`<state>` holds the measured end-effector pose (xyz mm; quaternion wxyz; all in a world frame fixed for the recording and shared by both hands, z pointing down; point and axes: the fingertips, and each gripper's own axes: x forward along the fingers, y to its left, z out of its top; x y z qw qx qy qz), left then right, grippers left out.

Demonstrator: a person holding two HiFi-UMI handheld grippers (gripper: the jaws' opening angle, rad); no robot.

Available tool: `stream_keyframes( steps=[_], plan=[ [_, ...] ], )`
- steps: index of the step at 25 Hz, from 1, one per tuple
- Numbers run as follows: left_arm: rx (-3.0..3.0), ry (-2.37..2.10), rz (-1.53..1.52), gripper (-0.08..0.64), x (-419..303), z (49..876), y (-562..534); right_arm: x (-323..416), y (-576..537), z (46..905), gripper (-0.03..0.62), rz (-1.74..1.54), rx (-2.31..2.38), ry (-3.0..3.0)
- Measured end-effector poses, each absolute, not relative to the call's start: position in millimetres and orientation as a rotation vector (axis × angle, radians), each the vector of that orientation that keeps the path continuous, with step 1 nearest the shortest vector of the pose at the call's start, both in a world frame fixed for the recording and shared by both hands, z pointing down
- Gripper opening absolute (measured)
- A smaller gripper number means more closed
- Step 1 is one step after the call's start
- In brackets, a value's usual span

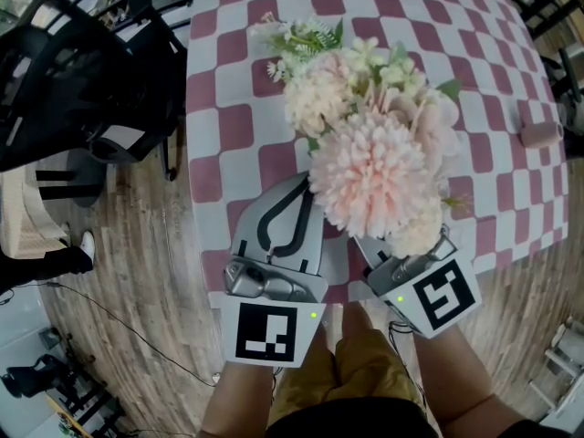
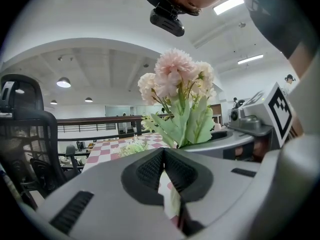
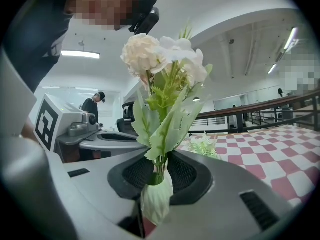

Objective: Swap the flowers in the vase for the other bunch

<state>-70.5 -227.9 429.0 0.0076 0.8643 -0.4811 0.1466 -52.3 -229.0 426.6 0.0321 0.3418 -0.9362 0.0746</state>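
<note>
Vase (image 3: pixel 156 199), bunch (image 1: pixel 383 172) in it: between the right gripper (image 3: pixel 159 156) jaws, at the table (image 1: pixel 228 80) near edge, right of middle. Can't tell if the vase touches the table. Left gripper (image 1: pixel 299 182) just left of it, over the same edge, tips beside the bunch. Other bunch (image 1: pixel 297 39) lies on the table behind, toward the far left. Small block (image 1: pixel 540 135) at the right edge. Chair (image 1: pixel 82 80) on the floor off the left edge.
</note>
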Motion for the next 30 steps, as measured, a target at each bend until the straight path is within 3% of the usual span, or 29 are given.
stream_keyframes(
  steps=[16, 30],
  plan=[
    [2.679, -1.522, 0.455, 0.009, -76.5, 432.1, -225.6, -55.2, -222.9, 438.2, 0.098, 0.199, 1.028, -2.832],
    [2.674, -1.525, 0.431, 0.009, -74.9, 431.9, -222.9, -55.7, -220.3, 445.9, 0.173, 0.212, 1.01, -2.792]
  ],
)
